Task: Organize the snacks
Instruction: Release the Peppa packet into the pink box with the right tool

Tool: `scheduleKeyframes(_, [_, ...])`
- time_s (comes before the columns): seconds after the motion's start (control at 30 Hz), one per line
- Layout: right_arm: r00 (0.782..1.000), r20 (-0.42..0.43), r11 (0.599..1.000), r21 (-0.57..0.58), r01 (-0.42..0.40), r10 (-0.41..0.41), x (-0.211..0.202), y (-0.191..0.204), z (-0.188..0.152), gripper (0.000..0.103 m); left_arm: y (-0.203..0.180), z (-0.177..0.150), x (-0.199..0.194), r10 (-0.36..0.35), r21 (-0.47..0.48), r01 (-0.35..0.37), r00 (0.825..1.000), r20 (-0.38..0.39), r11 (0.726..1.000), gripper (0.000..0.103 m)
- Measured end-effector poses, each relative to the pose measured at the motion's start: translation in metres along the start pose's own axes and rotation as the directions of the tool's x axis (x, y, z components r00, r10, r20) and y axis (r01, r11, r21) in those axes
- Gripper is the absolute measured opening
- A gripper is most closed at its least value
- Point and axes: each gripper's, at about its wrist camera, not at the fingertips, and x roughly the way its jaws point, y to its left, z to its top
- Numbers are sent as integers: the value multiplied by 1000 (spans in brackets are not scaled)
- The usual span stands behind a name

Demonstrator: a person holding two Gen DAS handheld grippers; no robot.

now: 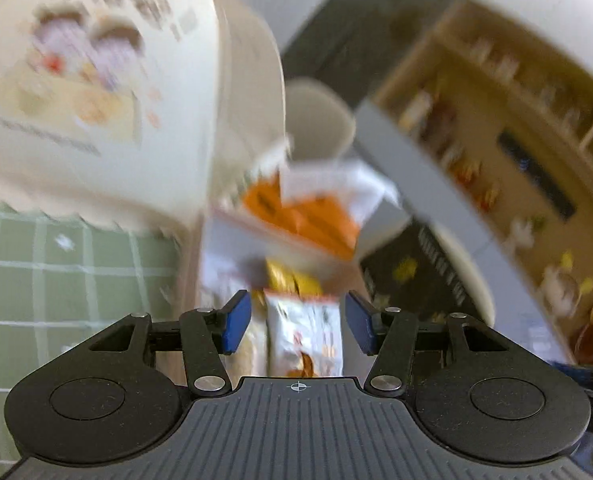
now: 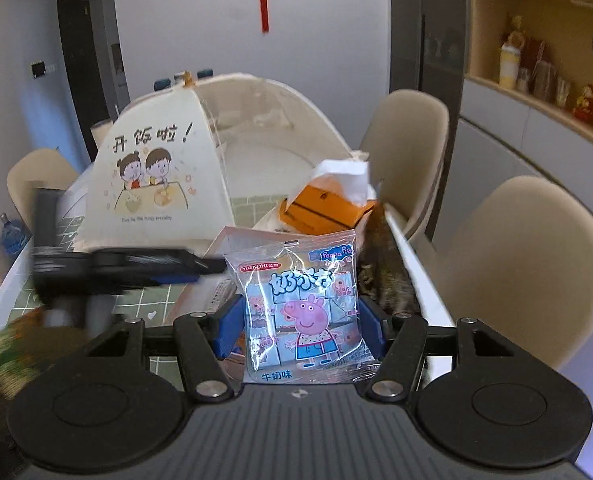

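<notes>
The right gripper (image 2: 300, 320) holds a blue cartoon-pig snack packet (image 2: 300, 312) upright, its blue pads pressing on both side edges, raised above the green checked tablecloth (image 2: 144, 300). The left gripper (image 1: 298, 322) stands open and grips nothing; a white snack packet (image 1: 304, 336) lies below the gap between its fingers, apparently on the table rather than held, though blur leaves this uncertain. Risk: the held packet is thin, air-filled film, so an edge grip may slip or the bag may buckle and drop if the wrist rolls sharply. Risk: in the right wrist view the left gripper (image 2: 136, 264) appears as a blurred black shape just beside the held packet, so the two tools may collide. Surroundings: a cream mesh food cover (image 2: 156, 168) occupies the table behind, an orange tissue box (image 2: 324, 212) with white tissue stands near the far edge, and beige chairs (image 2: 528, 272) flank the right side. A dark patterned bag (image 2: 384, 268) lies beside the packet and crowds the placement space.
</notes>
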Motion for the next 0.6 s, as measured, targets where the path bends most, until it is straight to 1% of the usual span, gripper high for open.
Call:
scheduleKeyframes(0.03, [1000,-7,1000,6,-10,10,9,5,5,61,2,0,-12,21,1,-21,999,34,1000,58])
scheduleKeyframes(0.07, [1000,-15,1000,13,-16,16,23,12,12,61,5,0,-24,44,0,-44,998,51,999,58])
scheduleKeyframes(0.1, [1000,-22,1000,24,-19,20,42,20,22,61,10,-2,-32,68,-2,-68,996,50,998,58])
scheduleKeyframes(0.13, [999,-21,999,43,-31,32,56,24,30,61,16,-5,-37,85,2,-85,996,32,996,58])
scheduleKeyframes(0.17, [999,-7,996,66,-53,53,73,27,39,64,22,-9,-41,99,10,-99,995,15,995,58])
scheduleKeyframes(0.2, [998,3,996,72,-56,56,89,31,46,68,26,-13,-44,120,18,-120,993,3,993,58])
scheduleKeyframes(0.23, [999,-10,997,70,-36,36,106,35,52,72,31,-17,-51,150,25,-150,989,-5,988,58])
scheduleKeyframes(0.27, [999,-28,997,69,-16,18,117,38,55,72,39,-20,-60,178,24,-178,984,-8,984,58])
scheduleKeyframes(0.3, [999,-44,997,74,-13,17,124,40,56,72,49,-22,-70,209,15,-209,978,-7,978,58])
scheduleKeyframes(0.37, [998,-38,995,84,-55,58,116,41,46,72,72,-22,-91,275,-13,-275,961,13,961,58])
scheduleKeyframes(0.4, [996,-35,994,77,-74,77,108,42,39,72,86,-22,-102,319,-28,-319,947,26,948,58])
scheduleKeyframes(0.47, [995,-39,995,36,-90,91,88,48,19,72,115,-18,-116,421,-54,-419,906,34,906,58])
scheduleKeyframes(0.5, [994,-44,995,15,-100,100,77,50,7,74,130,-18,-123,470,-57,-468,882,33,882,58])
scheduleKeyframes(0.53, [991,-60,993,-4,-118,117,67,52,-6,78,141,-17,-127,507,-50,-506,861,26,861,58])
scheduleKeyframes(0.57, [987,-83,990,-19,-141,139,61,52,-17,79,152,-18,-129,541,-45,-540,841,12,841,58])
scheduleKeyframes(0.6, [981,-108,986,-35,-164,159,54,50,-30,79,164,-20,-130,563,-47,-563,826,-7,825,57])
